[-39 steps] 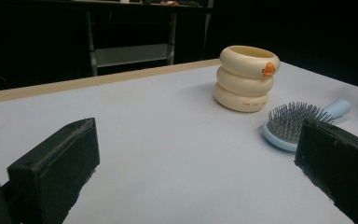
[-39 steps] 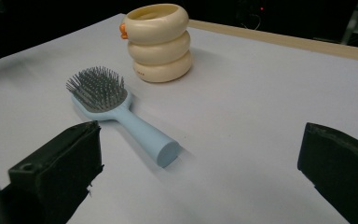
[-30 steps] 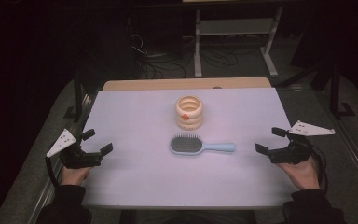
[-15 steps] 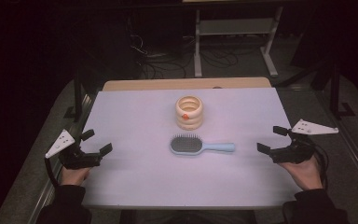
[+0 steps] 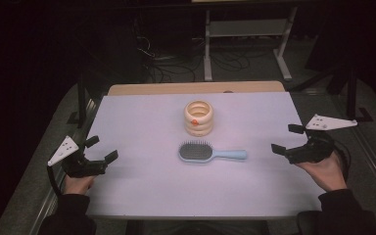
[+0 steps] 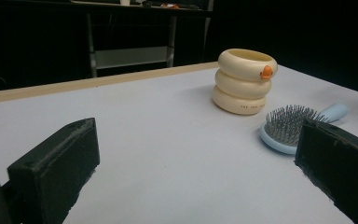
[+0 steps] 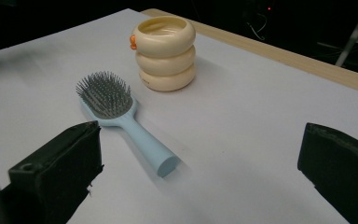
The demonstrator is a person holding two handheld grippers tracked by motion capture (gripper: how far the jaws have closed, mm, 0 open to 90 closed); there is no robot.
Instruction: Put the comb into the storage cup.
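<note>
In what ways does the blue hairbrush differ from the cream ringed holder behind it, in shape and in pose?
The hairbrush is pale blue, long and flat; the ringed holder is cream, round, like three stacked rings. The hairbrush lies on the table with bristles up and its handle toward the right gripper; the ringed holder stands upright, open at the top. The ringed holder carries a small orange mark; the hairbrush has none. Both rest free near the table's middle, untouched.
</note>
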